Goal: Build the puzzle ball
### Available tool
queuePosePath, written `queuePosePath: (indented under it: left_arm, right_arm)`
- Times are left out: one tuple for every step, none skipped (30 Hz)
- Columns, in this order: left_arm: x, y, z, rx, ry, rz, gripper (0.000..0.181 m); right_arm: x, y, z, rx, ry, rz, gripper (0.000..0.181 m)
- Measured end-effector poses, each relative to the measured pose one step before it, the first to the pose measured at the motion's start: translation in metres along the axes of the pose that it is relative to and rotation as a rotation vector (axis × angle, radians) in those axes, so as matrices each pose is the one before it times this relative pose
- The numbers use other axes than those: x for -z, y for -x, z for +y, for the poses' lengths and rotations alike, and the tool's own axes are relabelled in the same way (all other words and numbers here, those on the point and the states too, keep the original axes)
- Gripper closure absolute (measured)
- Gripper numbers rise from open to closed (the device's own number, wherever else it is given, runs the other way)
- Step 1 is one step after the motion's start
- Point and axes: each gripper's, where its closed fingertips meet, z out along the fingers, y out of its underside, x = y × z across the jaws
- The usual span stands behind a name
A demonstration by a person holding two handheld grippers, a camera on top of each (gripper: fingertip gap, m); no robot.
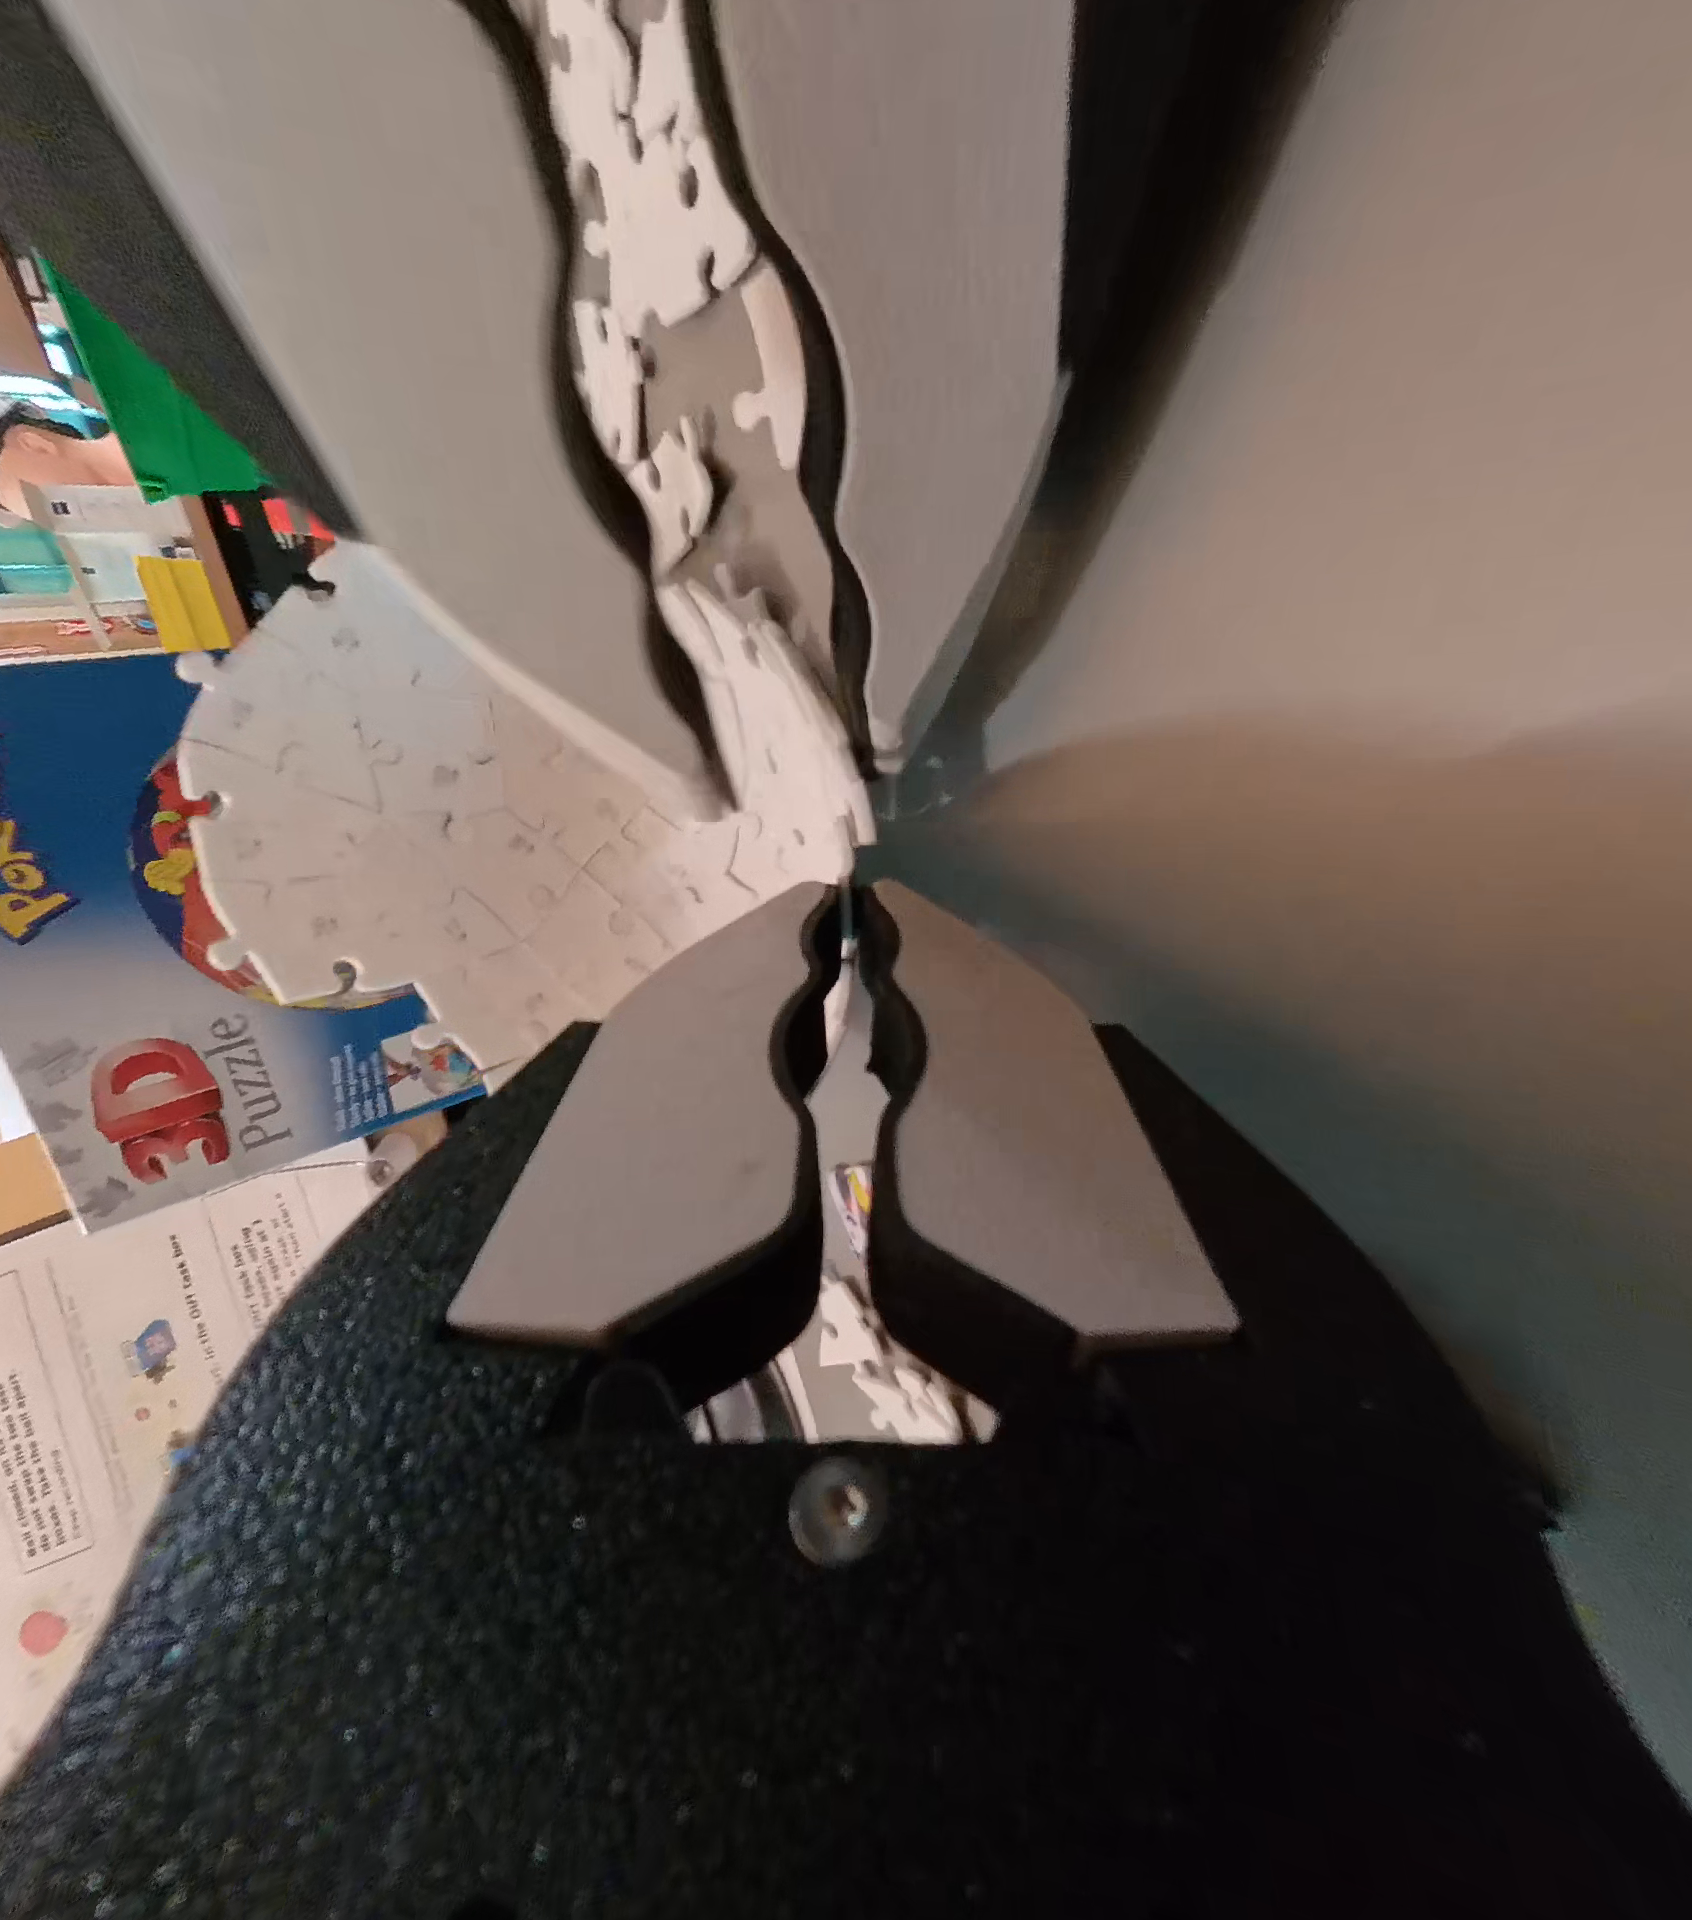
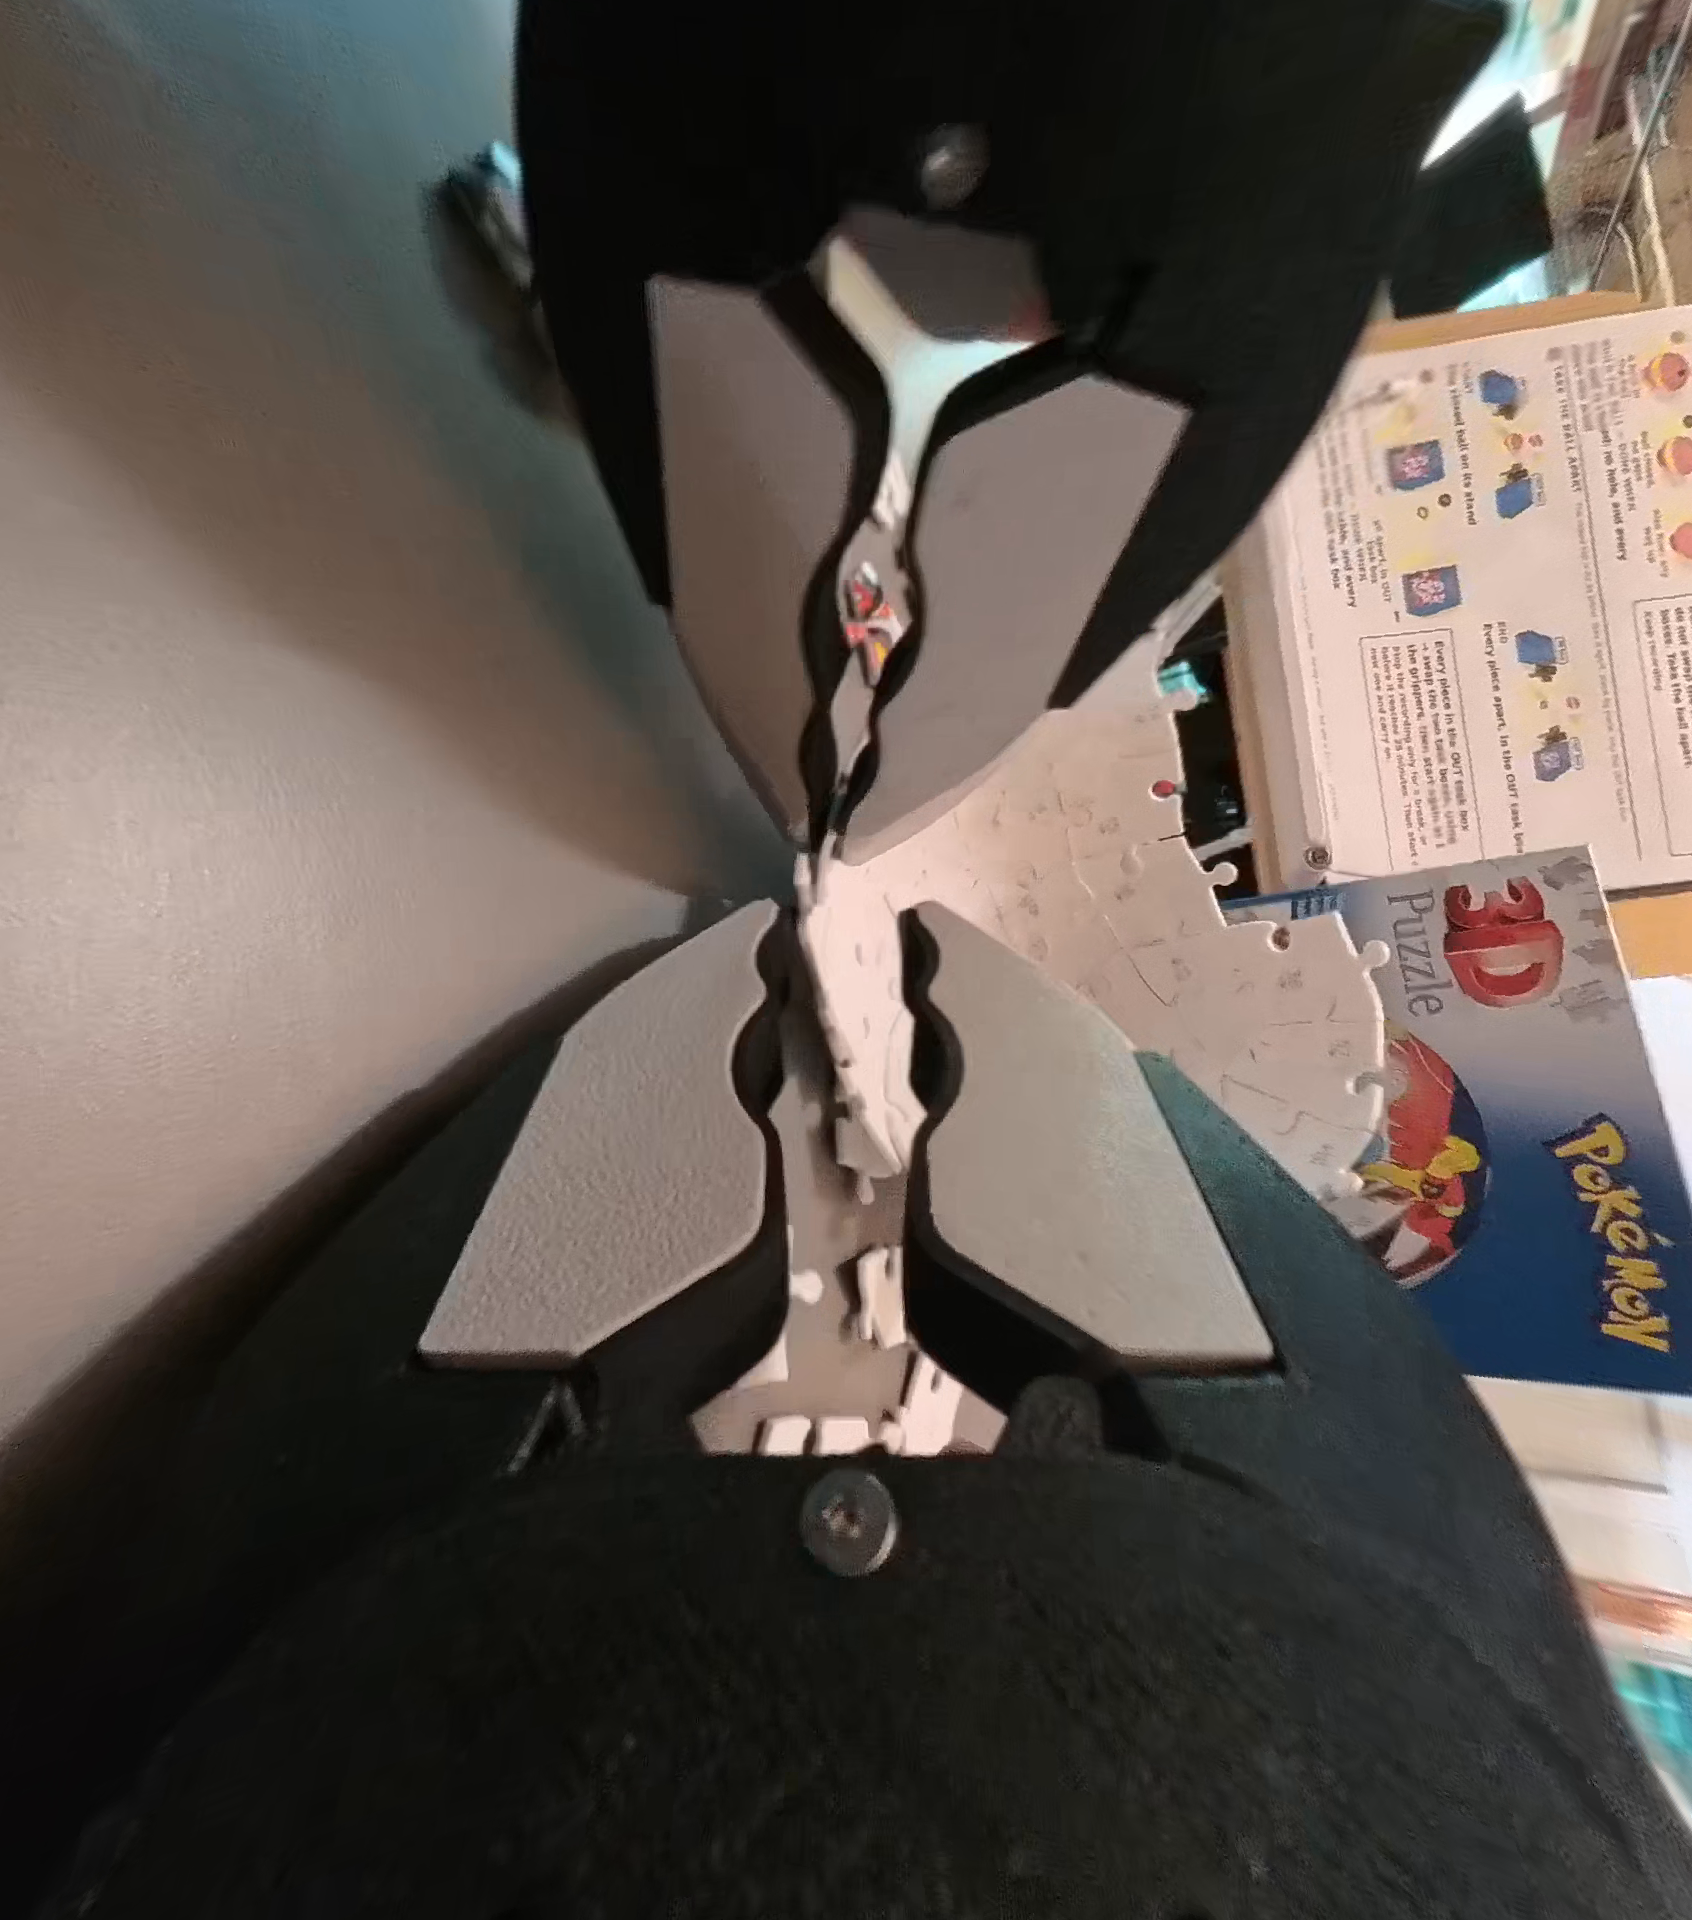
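- Left hand-held gripper [image 1: 847,914]: grey fingers with black wavy inner edges, drawn nearly together at the tips, pinching the edge of the white puzzle shell [image 1: 385,831]; seen opposite in the right wrist view, reaching down from the top edge.
- Right hand-held gripper [image 2: 847,914]: same build, jaws narrowed around the same shell's edge, white jigsaw pieces filling the slot between the fingers [image 2: 1060,1174].
- Both grippers: tip to tip, meeting at the shell's rim.
- Puzzle shell: curved section of interlocked pieces, plain white inner side toward both cameras, knobs and notches along its free edge; held up off the desk between the two grippers, in front of the puzzle box.
- Loose puzzle pieces [image 1: 655,239]: white, scattered on a grey desk [image 1: 780,540], visible through the gap of the far gripper.
- Puzzle box [image 1: 21,914]: blue, printed with a red-and-white ball and a red emblem; standing behind the shell.
- Instruction sheet [image 2: 1569,582]: white, with small coloured pictures and text blocks, fixed to a light wooden panel just beside the box.
- Wall [image 2: 198,623]: plain, pale grey-beige, blurred, filling one side of each view.
- Room beyond: green panel [image 1: 156,416], yellow block [image 1: 182,603], windows and a person in a white cap, all far back.
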Motion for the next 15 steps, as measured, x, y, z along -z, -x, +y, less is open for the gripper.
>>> queuePosePath:
  left_arm:
    - [-0.00017,-0.00030,0.00058,-0.0144,0.0039,-0.0110,0.179]
    - [-0.00006,-0.00022,0.00025,-0.0063,0.0020,-0.0089,0.179]
    - [0.00017,-0.00031,0.00045,0.0004,0.0012,-0.0038,0.179]
    - [0.00026,-0.00016,0.00058,0.0011,0.0012,-0.0040,0.179]
    - [0.00034,0.00074,0.00081,-0.0006,0.0019,-0.0091,0.179]
    - [0.00040,0.00077,0.00112,-0.0020,0.0036,-0.0100,0.178]
    - [0.00027,0.00018,0.00118,-0.0039,0.0047,-0.0061,0.178]
    - [0.00015,0.00000,0.00097,-0.0054,0.0035,-0.0056,0.178]
    - [0.00005,0.00024,0.00042,-0.0051,0.0011,-0.0098,0.178]
    - [0.00004,0.00005,0.00008,-0.0044,0.0000,-0.0100,0.178]
    - [-0.00013,-0.00097,0.00021,-0.0046,0.0015,-0.0015,0.179]
    - [-0.00025,-0.00180,0.00024,-0.0055,0.0038,0.0040,0.179]
    - [-0.00027,-0.00155,0.00041,-0.0069,0.0046,0.0014,0.179]
    - [-0.00035,-0.00096,0.00041,-0.0059,0.0045,-0.0015,0.179]
    - [-0.00013,-0.00068,0.00043,-0.0018,0.0036,-0.0019,0.179]
  right_arm:
    - [0.00321,-0.00063,-0.00380,-0.0318,-0.0298,-0.0091,0.155]
    - [0.00435,-0.00068,-0.00503,-0.0412,-0.0365,-0.0170,0.149]
    - [0.00586,-0.00425,-0.00544,-0.0548,-0.0408,-0.0045,0.146]
    - [0.00769,-0.00930,-0.00711,-0.0583,-0.0520,0.0156,0.146]
    - [0.00838,-0.01502,-0.00718,-0.0629,-0.0500,0.0407,0.147]
    - [0.00755,-0.01995,-0.00494,-0.0639,-0.0315,0.0675,0.150]
    - [0.00538,-0.02256,-0.00198,-0.0544,-0.0097,0.0856,0.151]
    - [0.00181,-0.02164,0.00115,-0.0514,0.0087,0.0887,0.151]
    - [-0.00252,-0.01751,0.00587,-0.0638,0.0357,0.0732,0.149]
    - [-0.00607,-0.00924,0.00786,-0.0644,0.0470,0.0329,0.145]
    - [-0.00758,-0.00350,0.00763,-0.0495,0.0476,0.0103,0.142]
    - [-0.00774,-0.00481,0.00698,-0.0365,0.0473,0.0323,0.141]
    - [-0.00736,-0.00129,0.00283,-0.0240,0.0228,0.0179,0.138]
    - [-0.00671,0.00298,0.00123,-0.0181,0.0129,-0.0080,0.139]
    - [-0.00663,0.00452,0.00401,-0.0106,0.0331,-0.0196,0.138]
